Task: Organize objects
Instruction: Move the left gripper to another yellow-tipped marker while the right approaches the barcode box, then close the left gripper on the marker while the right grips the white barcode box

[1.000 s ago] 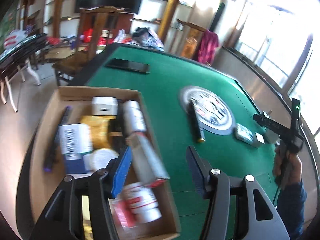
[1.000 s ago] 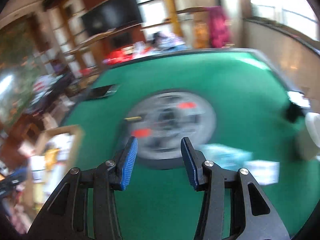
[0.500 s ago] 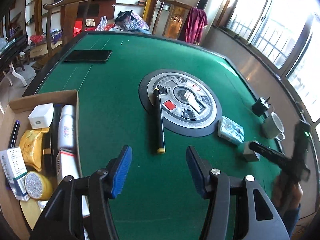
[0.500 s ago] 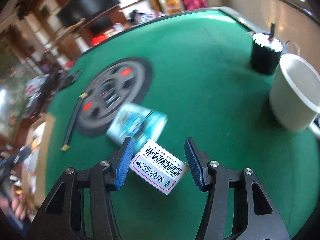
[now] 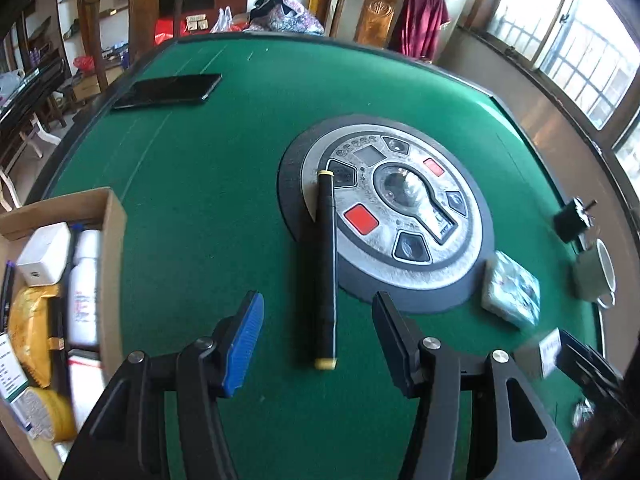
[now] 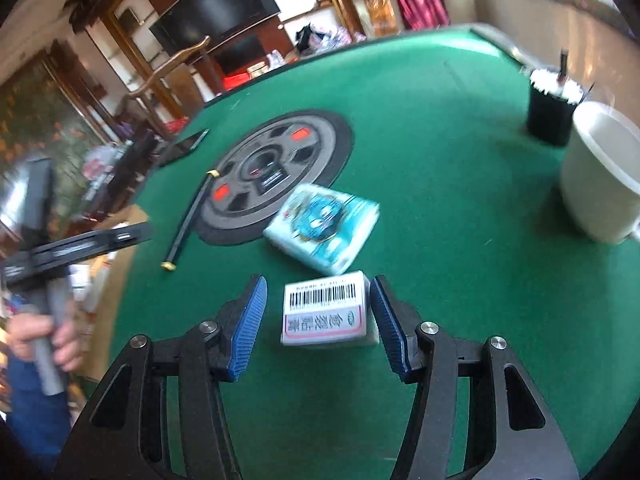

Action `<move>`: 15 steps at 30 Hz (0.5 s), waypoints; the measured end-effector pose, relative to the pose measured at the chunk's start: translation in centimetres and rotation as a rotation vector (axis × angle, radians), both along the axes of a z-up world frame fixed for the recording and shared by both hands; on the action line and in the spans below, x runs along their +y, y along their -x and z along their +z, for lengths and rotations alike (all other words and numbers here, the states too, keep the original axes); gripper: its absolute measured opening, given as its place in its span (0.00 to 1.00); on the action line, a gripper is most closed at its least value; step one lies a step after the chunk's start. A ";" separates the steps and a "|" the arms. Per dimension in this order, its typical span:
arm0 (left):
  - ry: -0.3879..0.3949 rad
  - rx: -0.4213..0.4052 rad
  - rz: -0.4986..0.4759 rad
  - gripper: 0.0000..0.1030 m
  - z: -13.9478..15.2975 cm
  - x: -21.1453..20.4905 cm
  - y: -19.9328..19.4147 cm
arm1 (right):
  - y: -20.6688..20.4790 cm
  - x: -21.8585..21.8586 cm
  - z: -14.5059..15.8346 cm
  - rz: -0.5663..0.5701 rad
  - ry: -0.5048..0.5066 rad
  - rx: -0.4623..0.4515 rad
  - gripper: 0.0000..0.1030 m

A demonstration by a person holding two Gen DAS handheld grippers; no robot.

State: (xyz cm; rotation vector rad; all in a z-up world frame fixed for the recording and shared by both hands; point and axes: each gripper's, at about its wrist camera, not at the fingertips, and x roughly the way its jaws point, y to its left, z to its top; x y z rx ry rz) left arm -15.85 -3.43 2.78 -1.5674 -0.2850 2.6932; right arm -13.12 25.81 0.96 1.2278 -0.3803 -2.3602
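My left gripper [image 5: 316, 336] is open, with a black stick with yellow ends [image 5: 326, 268] lying on the green table between its fingers. A cardboard box [image 5: 114, 264] at the left holds several items. My right gripper [image 6: 318, 320] is open around a small white box with a barcode [image 6: 324, 314] that rests on the table; its right finger is close to the box, its left finger stands apart. A blue tissue pack [image 6: 324, 230] lies just beyond it. The small white box also shows in the left wrist view [image 5: 538, 350].
A round control panel [image 5: 392, 216] sits mid-table. A black phone [image 5: 168, 90] lies far left. A white mug [image 6: 604, 176] and a black holder [image 6: 552, 108] stand at the right. Chairs stand beyond the far table edge.
My left gripper moved from over the cardboard box to the black stick. My right gripper moved in on the small barcode box, which now lies squarely between its fingers.
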 end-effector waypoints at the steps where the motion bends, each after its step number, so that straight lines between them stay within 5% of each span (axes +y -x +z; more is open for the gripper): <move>1: 0.007 -0.004 0.003 0.55 -0.3 0.2 0.4 | -0.1 0.1 0.1 0.001 0.019 0.005 0.52; 13: 0.089 0.010 0.026 0.54 -2.0 1.8 3.4 | -0.6 1.1 1.2 -0.048 0.054 0.051 0.52; 15: 0.107 0.017 0.011 0.33 -2.2 2.1 3.7 | -0.6 1.2 1.3 -0.051 0.060 0.051 0.52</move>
